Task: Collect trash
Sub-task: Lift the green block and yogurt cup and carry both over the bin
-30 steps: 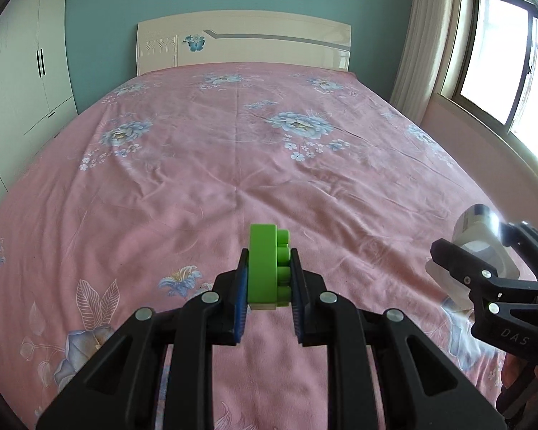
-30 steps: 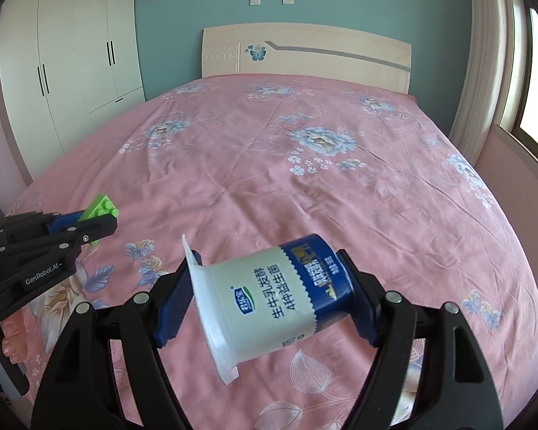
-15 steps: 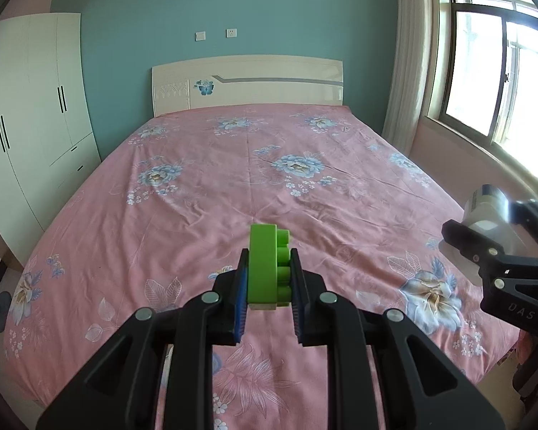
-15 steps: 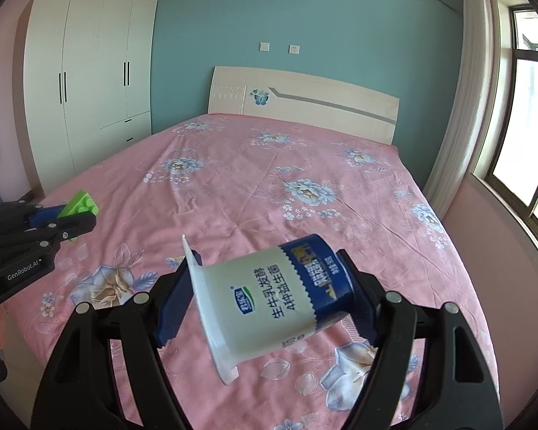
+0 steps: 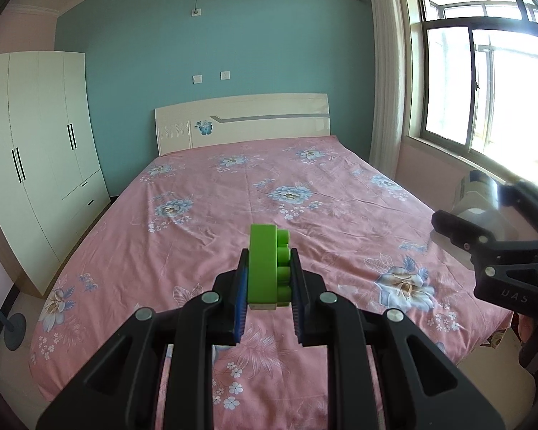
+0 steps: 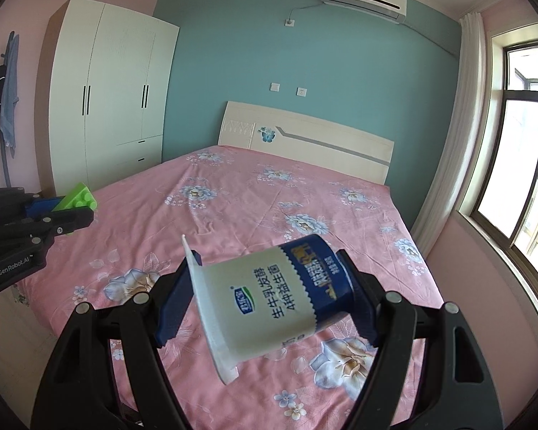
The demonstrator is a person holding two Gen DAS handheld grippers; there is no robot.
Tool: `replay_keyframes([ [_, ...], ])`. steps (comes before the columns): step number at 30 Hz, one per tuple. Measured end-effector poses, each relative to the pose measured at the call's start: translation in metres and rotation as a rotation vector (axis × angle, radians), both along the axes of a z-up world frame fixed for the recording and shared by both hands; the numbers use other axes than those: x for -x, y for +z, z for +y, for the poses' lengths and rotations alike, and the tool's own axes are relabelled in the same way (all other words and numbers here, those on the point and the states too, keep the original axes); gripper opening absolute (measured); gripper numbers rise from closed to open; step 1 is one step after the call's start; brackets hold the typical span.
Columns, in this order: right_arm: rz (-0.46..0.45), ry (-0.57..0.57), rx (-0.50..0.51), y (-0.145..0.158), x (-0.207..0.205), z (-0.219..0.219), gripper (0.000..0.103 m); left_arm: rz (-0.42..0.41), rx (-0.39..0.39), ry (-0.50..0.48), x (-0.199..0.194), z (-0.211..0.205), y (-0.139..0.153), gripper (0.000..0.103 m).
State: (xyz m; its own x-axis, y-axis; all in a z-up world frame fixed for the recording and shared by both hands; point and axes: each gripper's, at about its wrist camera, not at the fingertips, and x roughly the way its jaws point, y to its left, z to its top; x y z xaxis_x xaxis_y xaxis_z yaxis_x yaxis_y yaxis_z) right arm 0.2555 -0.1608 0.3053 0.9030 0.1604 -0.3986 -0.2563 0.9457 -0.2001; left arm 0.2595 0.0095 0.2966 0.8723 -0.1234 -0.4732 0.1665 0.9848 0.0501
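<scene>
The left gripper (image 5: 269,283) has its jaws clamped tight on a green toy brick (image 5: 267,265), flat faces between the pads, studs to the right. It is hard, light plastic and should sit firm in that hold. The right gripper (image 6: 265,301) has its jaws spread wide around a yogurt cup (image 6: 269,297), gripped end to end, rim near-left and base far-right. The cup is thin-walled and probably empty, so it would crumple under a hard squeeze; whether anything remains inside cannot be seen.

Both things are carried in the air above the near end of the bed (image 5: 204,215), whose pink floral sheet is soft and bare. A white wardrobe (image 6: 114,93) stands far left, a window (image 5: 484,82) at right.
</scene>
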Motion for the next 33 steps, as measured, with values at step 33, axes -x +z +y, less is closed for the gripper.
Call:
replay_keyframes([
  [33, 0.279, 0.192, 0.122, -0.177, 0.108, 0.009, 0.075, 0.421, -0.136, -0.111, 0.071, 0.018, -0.224, 0.023],
])
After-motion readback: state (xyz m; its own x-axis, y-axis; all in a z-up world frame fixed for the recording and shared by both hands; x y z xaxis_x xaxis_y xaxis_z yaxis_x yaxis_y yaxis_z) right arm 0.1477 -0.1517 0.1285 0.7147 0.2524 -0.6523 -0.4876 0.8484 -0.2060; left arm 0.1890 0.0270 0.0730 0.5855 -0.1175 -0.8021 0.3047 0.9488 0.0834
